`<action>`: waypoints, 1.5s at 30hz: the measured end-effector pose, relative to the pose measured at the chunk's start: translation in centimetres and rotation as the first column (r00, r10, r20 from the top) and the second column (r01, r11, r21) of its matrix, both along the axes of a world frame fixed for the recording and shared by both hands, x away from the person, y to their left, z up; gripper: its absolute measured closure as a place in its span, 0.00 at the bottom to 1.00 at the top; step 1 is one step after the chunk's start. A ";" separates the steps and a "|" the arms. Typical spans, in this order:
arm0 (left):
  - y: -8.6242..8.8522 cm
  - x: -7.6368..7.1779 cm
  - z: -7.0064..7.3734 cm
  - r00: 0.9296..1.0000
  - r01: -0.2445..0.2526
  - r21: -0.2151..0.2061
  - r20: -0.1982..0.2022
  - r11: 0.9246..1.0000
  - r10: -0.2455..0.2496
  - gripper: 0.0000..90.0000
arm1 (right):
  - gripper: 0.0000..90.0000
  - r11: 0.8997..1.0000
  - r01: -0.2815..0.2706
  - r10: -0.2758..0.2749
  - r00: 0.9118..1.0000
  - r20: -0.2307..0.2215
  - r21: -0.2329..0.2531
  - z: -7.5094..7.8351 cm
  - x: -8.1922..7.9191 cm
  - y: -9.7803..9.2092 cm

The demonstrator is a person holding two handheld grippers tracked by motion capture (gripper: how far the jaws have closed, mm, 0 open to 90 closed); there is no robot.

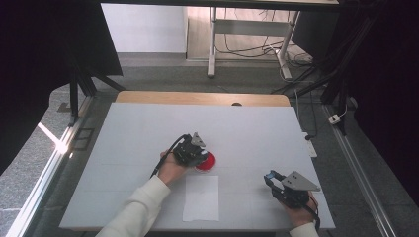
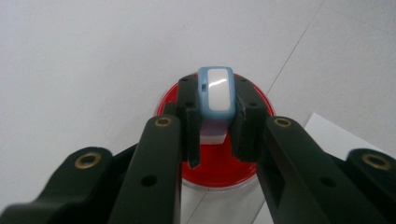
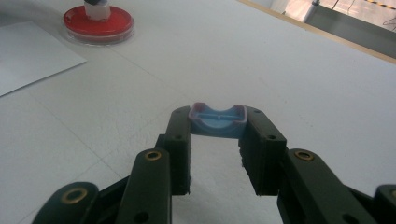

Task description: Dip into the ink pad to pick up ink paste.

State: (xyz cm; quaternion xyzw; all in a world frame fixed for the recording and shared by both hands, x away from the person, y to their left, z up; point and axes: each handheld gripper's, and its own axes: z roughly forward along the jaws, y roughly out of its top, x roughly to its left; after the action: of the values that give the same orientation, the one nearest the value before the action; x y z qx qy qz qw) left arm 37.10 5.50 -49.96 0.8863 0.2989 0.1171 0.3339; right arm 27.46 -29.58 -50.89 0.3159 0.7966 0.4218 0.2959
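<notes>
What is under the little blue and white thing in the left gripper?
Under the stamp held by the left gripper lies a round red ink pad on the white table. The stamp's bottom face is hidden, so whether it touches cannot be told.

A blue-and-white stamp (image 2: 215, 93) stands upright on the red ink pad (image 2: 219, 163); its blue cap (image 3: 218, 120) lies well apart from the pad.

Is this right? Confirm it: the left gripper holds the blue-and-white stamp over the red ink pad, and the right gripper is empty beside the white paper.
Not quite. The left gripper does hold the blue-and-white stamp over the red ink pad, but the right gripper is not empty: the right gripper view shows a small blue cap clamped between its jaws. It does sit beside the white paper.
</notes>
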 end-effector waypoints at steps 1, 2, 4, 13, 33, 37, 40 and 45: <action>0.0 0.0 0.0 1.000 0.001 0.002 0.000 1.000 -0.001 0.84 | 0.72 1.000 0.001 -0.001 1.000 -0.002 -0.003 0.0 0.0 0.0; 0.0 -0.1 0.0 1.000 -0.001 0.002 0.003 1.000 0.001 0.84 | 0.72 1.000 0.000 0.000 1.000 -0.002 -0.003 0.0 0.0 0.0; -0.1 -0.2 -0.1 1.000 -0.005 0.000 0.011 1.000 0.005 0.84 | 0.72 1.000 -0.002 0.002 1.000 0.000 0.001 0.0 0.0 0.0; 0.0 -0.4 -0.3 1.000 -0.004 -0.005 0.025 1.000 0.004 0.84 | 0.72 1.000 0.004 -0.004 1.000 0.000 -0.007 0.1 -0.1 0.1; 0.5 -0.1 -0.5 1.000 0.003 -0.036 0.002 0.999 -0.003 0.84 | 0.72 1.000 -0.001 0.001 1.000 0.001 0.000 0.0 -0.1 0.1; 0.4 -0.1 -0.5 1.000 0.007 -0.029 0.008 1.000 -0.007 0.84 | 0.72 1.000 0.000 0.000 1.000 0.003 -0.003 0.1 -0.1 0.1; 0.4 -0.1 -0.4 1.000 0.010 -0.027 0.008 1.000 -0.010 0.84 | 0.72 1.000 0.001 -0.001 1.000 0.003 -0.005 0.1 -0.1 0.0; 1.2 -0.1 0.3 1.000 0.004 -0.082 0.007 0.997 -0.004 0.84 | 0.72 1.000 -0.001 0.001 1.000 0.002 -0.004 0.1 -0.1 0.0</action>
State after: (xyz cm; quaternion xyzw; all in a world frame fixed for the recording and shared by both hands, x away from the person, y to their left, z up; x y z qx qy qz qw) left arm 36.97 6.69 -49.67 0.8720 0.3006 0.1068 0.3713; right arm 27.38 -29.57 -50.77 0.3146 0.7972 0.4208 0.2973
